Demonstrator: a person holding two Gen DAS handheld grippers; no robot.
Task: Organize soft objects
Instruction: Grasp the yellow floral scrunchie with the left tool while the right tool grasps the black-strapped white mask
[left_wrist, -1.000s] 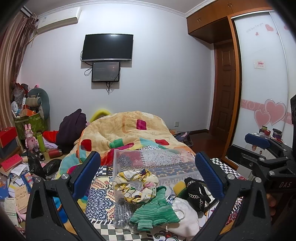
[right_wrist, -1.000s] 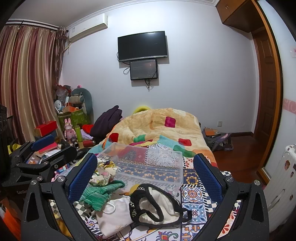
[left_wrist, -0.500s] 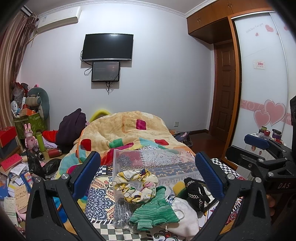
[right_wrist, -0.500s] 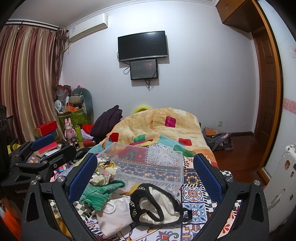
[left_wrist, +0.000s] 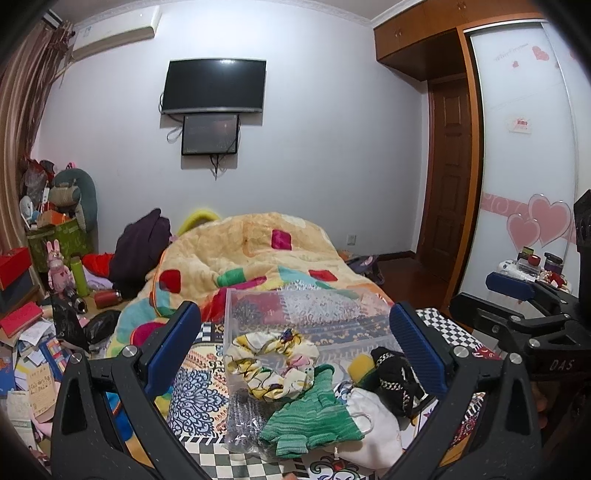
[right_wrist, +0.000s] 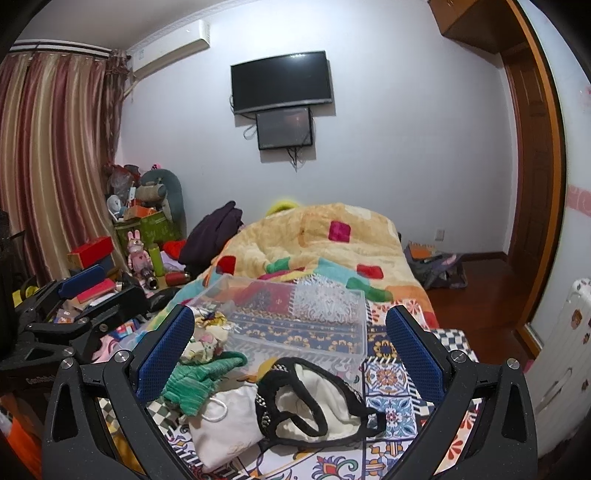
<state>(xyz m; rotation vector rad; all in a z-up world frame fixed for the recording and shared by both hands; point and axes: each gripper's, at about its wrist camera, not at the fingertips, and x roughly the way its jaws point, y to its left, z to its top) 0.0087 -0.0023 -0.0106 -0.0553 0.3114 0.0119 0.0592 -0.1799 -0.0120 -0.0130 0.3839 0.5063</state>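
Observation:
A pile of soft things lies on the bed's near end: a yellow floral scrunchie (left_wrist: 271, 363), a green knitted piece (left_wrist: 314, 421), a white cloth pouch (right_wrist: 225, 424) and a black-trimmed white piece (right_wrist: 310, 402). Behind them stands a clear plastic box (right_wrist: 295, 317); the scrunchie hangs over its near left corner. My left gripper (left_wrist: 295, 347) is open and empty above the pile. My right gripper (right_wrist: 291, 354) is open and empty over the black-trimmed piece. Each gripper shows at the edge of the other's view.
A yellow patchwork quilt (left_wrist: 258, 254) is heaped on the bed's far half. Boxes, bottles, a pink toy rabbit (right_wrist: 138, 251) and papers crowd the floor on the left. A wardrobe (left_wrist: 524, 147) and a door stand on the right.

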